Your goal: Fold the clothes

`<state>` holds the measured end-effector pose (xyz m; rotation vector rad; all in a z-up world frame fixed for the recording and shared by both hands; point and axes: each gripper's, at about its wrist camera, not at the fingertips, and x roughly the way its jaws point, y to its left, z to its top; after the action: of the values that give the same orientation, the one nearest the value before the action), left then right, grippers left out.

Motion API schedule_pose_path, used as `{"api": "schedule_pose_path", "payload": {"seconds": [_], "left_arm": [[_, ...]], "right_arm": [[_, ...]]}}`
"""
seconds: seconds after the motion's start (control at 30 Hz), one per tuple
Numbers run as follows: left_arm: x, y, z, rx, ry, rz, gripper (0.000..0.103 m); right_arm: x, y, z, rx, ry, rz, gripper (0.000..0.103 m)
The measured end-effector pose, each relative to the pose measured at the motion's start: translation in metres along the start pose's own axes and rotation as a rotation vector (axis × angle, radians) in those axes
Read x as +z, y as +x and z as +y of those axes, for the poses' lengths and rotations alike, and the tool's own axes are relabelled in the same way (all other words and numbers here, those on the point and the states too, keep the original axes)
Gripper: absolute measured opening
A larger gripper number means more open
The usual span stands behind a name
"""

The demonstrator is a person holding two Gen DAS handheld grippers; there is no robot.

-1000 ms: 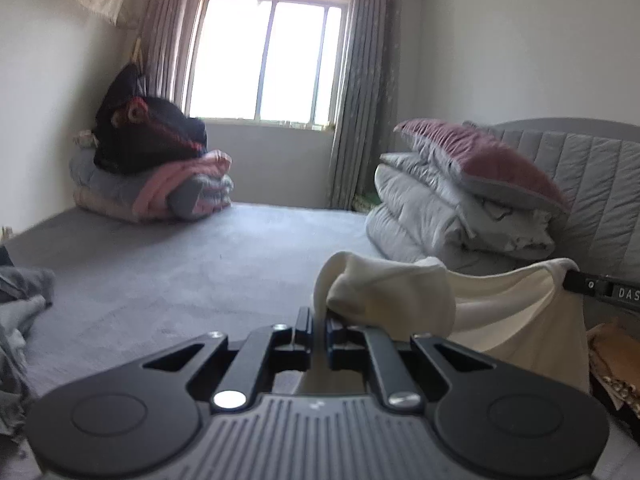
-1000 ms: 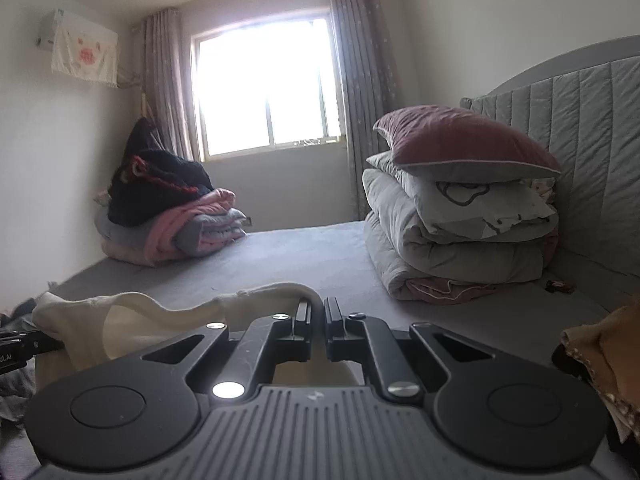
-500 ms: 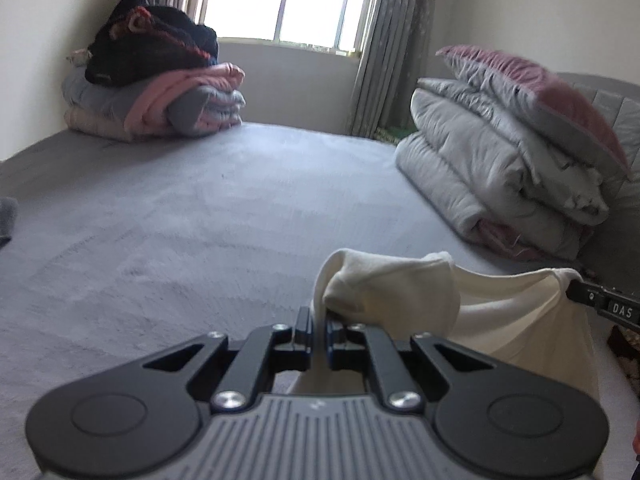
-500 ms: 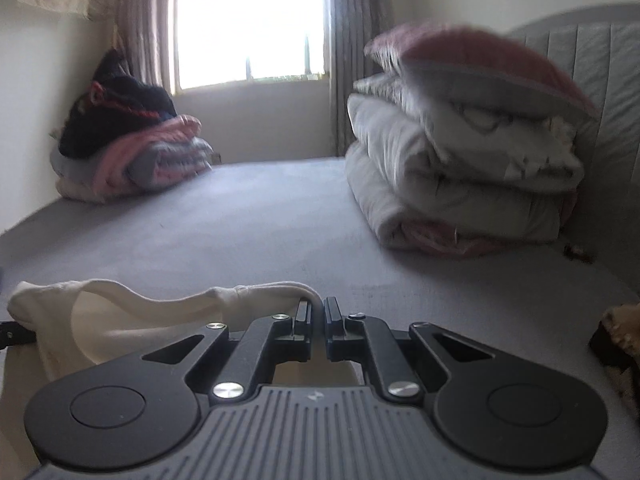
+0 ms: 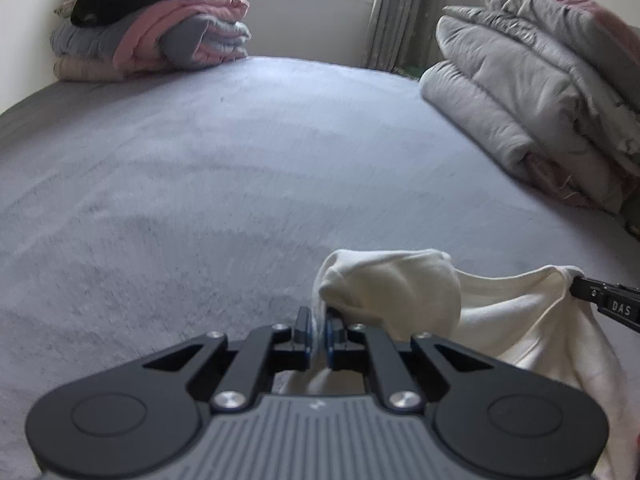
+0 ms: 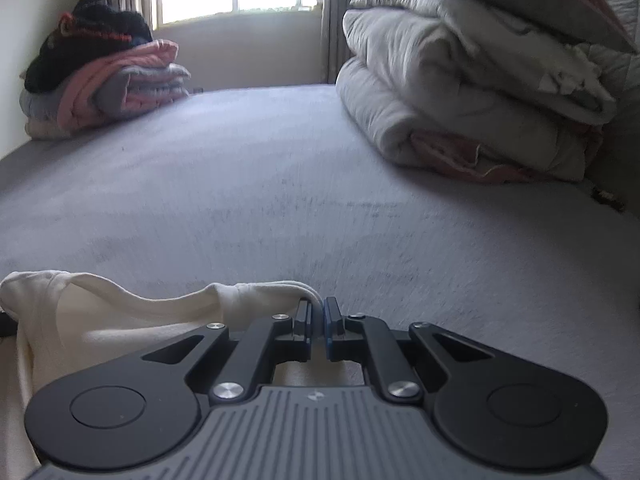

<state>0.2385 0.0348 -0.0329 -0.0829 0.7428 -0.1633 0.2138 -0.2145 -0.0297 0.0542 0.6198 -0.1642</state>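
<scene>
A cream garment (image 5: 400,292) hangs stretched between my two grippers, low over the grey bed (image 5: 200,180). My left gripper (image 5: 318,314) is shut on one bunched corner, and cloth shows between its blue pads. In the left wrist view a black finger (image 5: 600,300) of the other gripper pinches the far corner at the right edge. In the right wrist view my right gripper (image 6: 318,308) is shut on the garment's hem (image 6: 280,290). From there the cream garment (image 6: 120,320) sags away to the left. The lower part of the cloth is hidden under both grippers.
A stack of folded grey quilts (image 5: 520,100) topped by a pink pillow (image 5: 560,0) lies along the bed's right side. Folded pink and grey blankets with dark clothes (image 5: 160,40) sit in the far left corner below the window. Bare grey bed surface (image 6: 280,180) stretches ahead.
Both grippers have sunk toward the bed, moved forward and tipped downward, so the window has slid out of view. The cream garment has stayed pinched in both throughout.
</scene>
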Motion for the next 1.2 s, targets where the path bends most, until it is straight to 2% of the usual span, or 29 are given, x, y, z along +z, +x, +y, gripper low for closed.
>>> {"api": "schedule_pose_path", "payload": {"seconds": [0.17, 0.37, 0.43, 0.47, 0.5, 0.53, 0.57, 0.63, 0.7, 0.93, 1.2], "left_arm": [[-0.008, 0.018, 0.005, 0.017, -0.008, 0.008, 0.009], [-0.008, 0.02, -0.003, 0.042, 0.055, 0.005, 0.014], [-0.005, 0.016, -0.006, 0.044, 0.074, 0.025, 0.024], [-0.003, 0.013, -0.006, 0.043, 0.078, 0.036, 0.029], [-0.002, 0.01, -0.005, 0.04, 0.077, 0.042, 0.044], [-0.001, 0.006, -0.004, 0.036, 0.077, 0.046, 0.057], [-0.001, 0.001, -0.004, 0.031, 0.077, 0.046, 0.061], [-0.002, -0.012, -0.001, 0.009, 0.071, 0.037, 0.077], [-0.004, -0.027, 0.001, -0.02, 0.057, 0.042, 0.083], [-0.023, -0.078, 0.009, -0.096, 0.033, 0.095, 0.084], [-0.058, -0.114, 0.031, -0.113, -0.014, 0.143, 0.084]], "right_arm": [[-0.01, 0.022, 0.003, -0.008, -0.017, 0.036, 0.008], [-0.012, 0.028, 0.006, -0.023, -0.049, 0.052, 0.012], [-0.008, 0.024, 0.005, -0.019, -0.044, 0.06, 0.015], [-0.006, 0.02, 0.004, -0.014, -0.034, 0.061, 0.022], [-0.005, 0.016, 0.002, -0.008, -0.024, 0.063, 0.032], [-0.004, 0.011, 0.0, -0.001, -0.016, 0.066, 0.036], [-0.003, 0.006, -0.002, 0.006, -0.008, 0.068, 0.039], [-0.003, -0.004, -0.003, 0.015, -0.003, 0.074, 0.039], [-0.004, -0.017, -0.006, 0.027, 0.007, 0.085, 0.04], [-0.02, -0.07, -0.021, 0.078, 0.029, 0.116, 0.044], [-0.042, -0.114, -0.034, 0.109, 0.056, 0.155, 0.044]]}}
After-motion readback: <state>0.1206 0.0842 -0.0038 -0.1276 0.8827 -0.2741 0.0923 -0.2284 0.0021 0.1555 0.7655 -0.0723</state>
